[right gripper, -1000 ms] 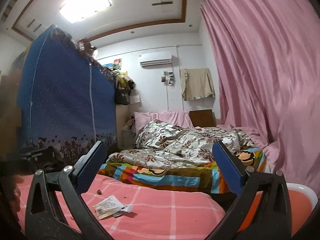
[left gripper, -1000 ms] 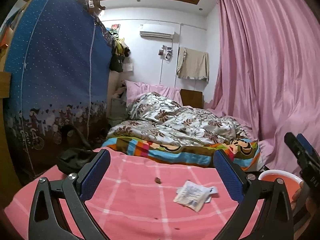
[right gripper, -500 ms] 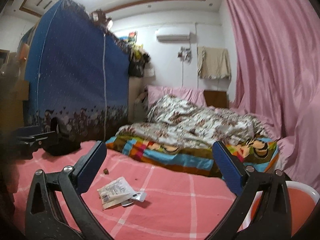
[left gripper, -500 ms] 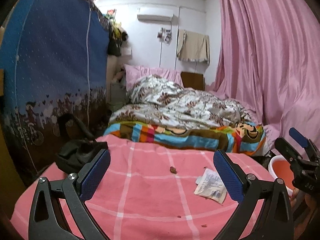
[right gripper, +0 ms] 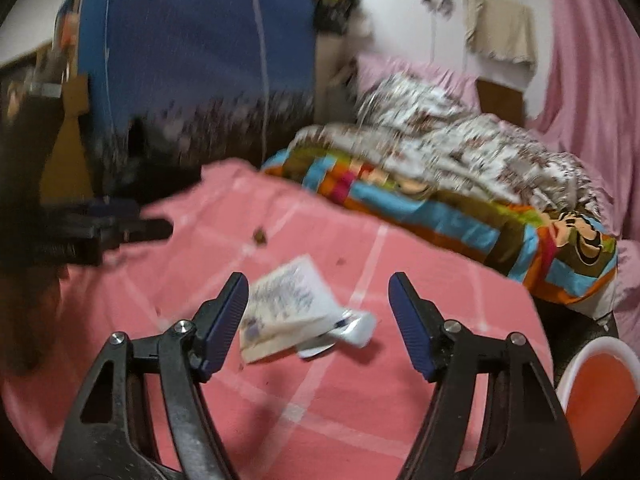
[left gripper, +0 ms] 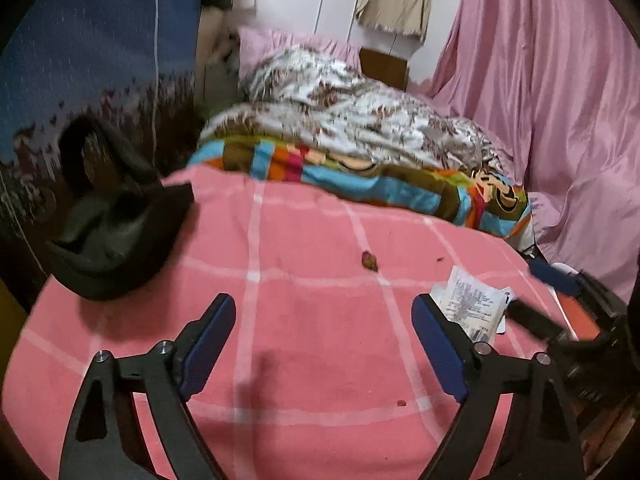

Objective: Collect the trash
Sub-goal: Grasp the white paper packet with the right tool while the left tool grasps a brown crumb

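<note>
Grippers first. My right gripper (right gripper: pixel 318 308) hangs low over the pink checked cloth (right gripper: pixel 360 400), jaws spread wide and holding nothing; my left gripper (left gripper: pixel 324 332) is likewise wide apart and empty, over a bare stretch of the same cloth.

Trash, item one: printed paper wrapper (right gripper: pixel 288 308), crumpled, lying flat on the cloth with a small white scrap (right gripper: pixel 356 326) tucked under its right edge. In the right wrist view it sits between my right fingers, nearer the left pad, not touched as far as I can tell. In the left wrist view the same wrapper (left gripper: pixel 470 306) lies just beyond my left gripper's right finger, with the right gripper (left gripper: pixel 560 300) coming in from the right edge beside it.

Trash, item two: small brown crumb (left gripper: pixel 369 260), further out on the cloth, apart from the wrapper. A few smaller specks are scattered about.

Bin (right gripper: pixel 600 392), orange inside with a white rim, stands at the cloth's right edge, near my right gripper.

Black bag (left gripper: pixel 112 232), slumped on the cloth's far left corner.

Beyond: striped blanket (left gripper: pixel 380 184) under a flowered quilt (left gripper: pixel 360 120), blue wardrobe cover (left gripper: pixel 92 48) at left, pink curtain (left gripper: pixel 540 80) at right.
</note>
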`<state>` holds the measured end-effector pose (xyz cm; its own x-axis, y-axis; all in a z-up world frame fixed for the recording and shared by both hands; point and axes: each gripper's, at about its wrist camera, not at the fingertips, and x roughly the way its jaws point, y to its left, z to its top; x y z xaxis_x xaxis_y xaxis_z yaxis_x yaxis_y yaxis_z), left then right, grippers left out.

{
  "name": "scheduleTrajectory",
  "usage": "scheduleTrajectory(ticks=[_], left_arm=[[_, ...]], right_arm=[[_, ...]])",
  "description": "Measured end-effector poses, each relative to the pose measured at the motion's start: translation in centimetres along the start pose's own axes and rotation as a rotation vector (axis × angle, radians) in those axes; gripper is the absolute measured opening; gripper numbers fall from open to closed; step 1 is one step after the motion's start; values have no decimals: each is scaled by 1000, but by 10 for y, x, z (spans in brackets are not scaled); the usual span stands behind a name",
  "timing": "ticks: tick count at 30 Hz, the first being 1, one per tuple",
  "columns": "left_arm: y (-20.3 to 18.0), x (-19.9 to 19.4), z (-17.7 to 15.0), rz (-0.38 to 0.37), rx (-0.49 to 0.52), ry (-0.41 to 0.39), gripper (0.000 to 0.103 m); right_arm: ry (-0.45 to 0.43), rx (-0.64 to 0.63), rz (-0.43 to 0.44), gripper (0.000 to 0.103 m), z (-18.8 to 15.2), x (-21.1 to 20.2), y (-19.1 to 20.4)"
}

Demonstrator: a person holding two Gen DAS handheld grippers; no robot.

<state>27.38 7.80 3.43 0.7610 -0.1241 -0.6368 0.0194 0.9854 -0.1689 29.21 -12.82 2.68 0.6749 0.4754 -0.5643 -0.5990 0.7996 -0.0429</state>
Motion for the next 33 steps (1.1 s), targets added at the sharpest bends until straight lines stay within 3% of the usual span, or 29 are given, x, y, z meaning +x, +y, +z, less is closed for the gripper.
scheduleTrajectory(ticks=[6, 10, 16, 22, 28, 33], left_arm=[[8, 20, -2, -1, -33, 113, 55], [14, 25, -1, -12, -49, 143, 53], [8, 28, 5, -37, -18, 144, 45], [-6, 46, 14, -64, 29, 152, 41], [-22, 67, 21, -80, 74, 173, 35], [-31, 87, 32, -79, 85, 185, 26]], right_arm=[[133, -56, 22, 79, -6, 28, 8], [154, -50, 29, 74, -7, 31, 7], [133, -27, 54, 42, -4, 24, 4], [101, 42, 68, 23, -1, 19, -9], [20, 176, 83, 21, 2, 5, -34], [7, 185, 79, 20, 3, 2, -36]])
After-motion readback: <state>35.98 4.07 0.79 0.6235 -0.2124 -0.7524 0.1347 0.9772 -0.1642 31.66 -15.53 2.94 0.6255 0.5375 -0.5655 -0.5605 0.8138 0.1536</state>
